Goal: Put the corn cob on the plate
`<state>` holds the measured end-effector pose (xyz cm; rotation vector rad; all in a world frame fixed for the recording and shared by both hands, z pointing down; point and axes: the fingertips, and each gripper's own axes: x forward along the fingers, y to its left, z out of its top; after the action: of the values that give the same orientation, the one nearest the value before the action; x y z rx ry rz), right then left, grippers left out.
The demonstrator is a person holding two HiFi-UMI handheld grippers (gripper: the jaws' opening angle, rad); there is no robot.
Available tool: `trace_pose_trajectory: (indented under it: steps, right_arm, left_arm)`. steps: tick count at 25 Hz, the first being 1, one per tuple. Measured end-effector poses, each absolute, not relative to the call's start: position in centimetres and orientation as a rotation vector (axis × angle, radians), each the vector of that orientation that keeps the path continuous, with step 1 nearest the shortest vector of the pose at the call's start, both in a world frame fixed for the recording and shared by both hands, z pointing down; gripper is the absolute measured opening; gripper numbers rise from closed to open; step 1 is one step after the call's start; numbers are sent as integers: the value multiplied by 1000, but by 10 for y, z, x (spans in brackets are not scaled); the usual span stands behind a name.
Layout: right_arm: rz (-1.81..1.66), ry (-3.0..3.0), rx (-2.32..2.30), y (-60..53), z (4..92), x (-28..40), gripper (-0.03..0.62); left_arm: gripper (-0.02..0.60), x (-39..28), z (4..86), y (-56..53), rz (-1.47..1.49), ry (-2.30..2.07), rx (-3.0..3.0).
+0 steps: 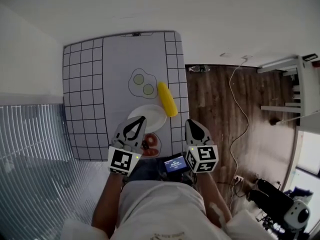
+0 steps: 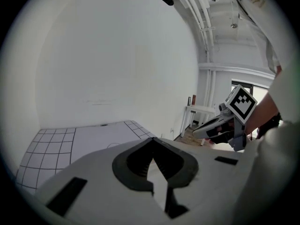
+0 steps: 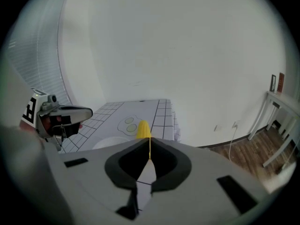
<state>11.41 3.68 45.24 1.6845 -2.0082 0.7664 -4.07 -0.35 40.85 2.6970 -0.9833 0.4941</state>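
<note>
Partly hidden first: the near left rim of the plate (image 1: 159, 115) lies under the left claw (image 1: 141, 118) in the head view. A red and brown item (image 1: 151, 143) just nearer the person than the plate is half covered by that claw and too small to identify. In the right gripper view the plate is cut to a pale sliver behind the claw's own body.

Plate: white, nothing visible on its bare part. Corn cob (image 1: 167, 99): yellow, lying on the counter (image 1: 120, 59) just beside the plate's right and far side, slanted, near end close to the rim; whether it touches, cannot tell. Beyond the plate, a printed outline of two fried eggs (image 1: 142, 83) on the grid-marked sheet (image 1: 82, 84).

Left claw: jaws closed together, nothing between them. Right claw (image 1: 190, 122): jaws closed tip to tip, holding nothing, right of the plate at the counter's edge; the cob shows just past its tips in its own view, apart from them.

Around: small lit screen (image 1: 174, 164) at the person's chest, nearer than the plate; wooden floor (image 1: 215, 114) right of the plate, a pale cable (image 1: 241, 109) trailing across it; white shelving (image 1: 295, 84) far right
</note>
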Motion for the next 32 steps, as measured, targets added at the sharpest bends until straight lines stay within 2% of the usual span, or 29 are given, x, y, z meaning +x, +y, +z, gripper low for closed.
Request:
trace_pose_trajectory:
  steps: [12,24,30,32]
  right_arm:
    - [840,-1946,1691,35,476,125,8]
    - [860,-1939,1628,28,499,108,8]
    - [835,-1949,1571,25,506,95,23]
    - [840,-1942,1569,26,509,93,46]
  left_arm:
    - [8,5,440,-12,652,-755,2788]
    - [8,6,472,-25,762,-657,2802]
    - [8,8,485,-28,784,-583,2792]
    - [8,11,487,-26,788,-556,2790]
